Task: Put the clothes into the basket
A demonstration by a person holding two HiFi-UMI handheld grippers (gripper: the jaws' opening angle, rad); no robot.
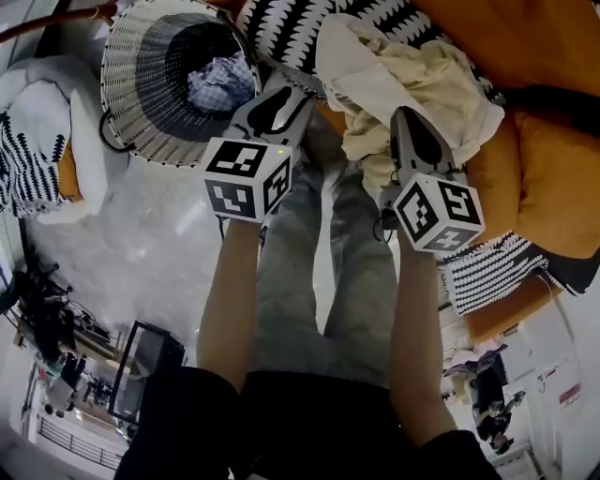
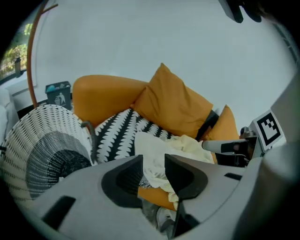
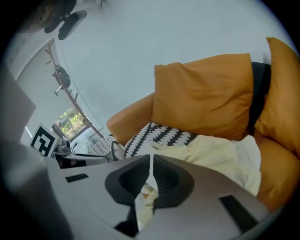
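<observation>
so: the woven basket (image 1: 131, 94), white with a dark band, stands on the pale floor (image 1: 141, 244). from the head view we look straight into its mouth. a blue-and-white checked garment (image 1: 220, 82) already lies inside the basket, against the wall on the sofa side.

the orange sofa (image 1: 553, 187) sits just beside the basket. a black-and-white patterned cushion (image 1: 291, 28) on it lies close to the basket rim. the cream garment (image 1: 412, 80) is outside the basket, bunched on the sofa beyond the patterned cushion and clear of the rim.

right gripper (image 3: 152, 161): jaws clenched on a fold of the cream garment. in its own view a thin strip of cloth runs up through the seam between the pads, and a bit hangs below them. this is the gripper farther from the basket.

left gripper (image 2: 153, 161): jaws parted, with a clear gap between the pads. we see the cream garment through the gap, but it appears to lie beyond the tips, and we see no pad pressing on it. in the head view this gripper's tips sit just beside the basket rim, between the basket and the cream garment.

both grippers point down and away from the head camera, marker cubes toward it. the person's legs (image 1: 328, 272), in grey trousers, run below the grippers, beside the basket.
</observation>
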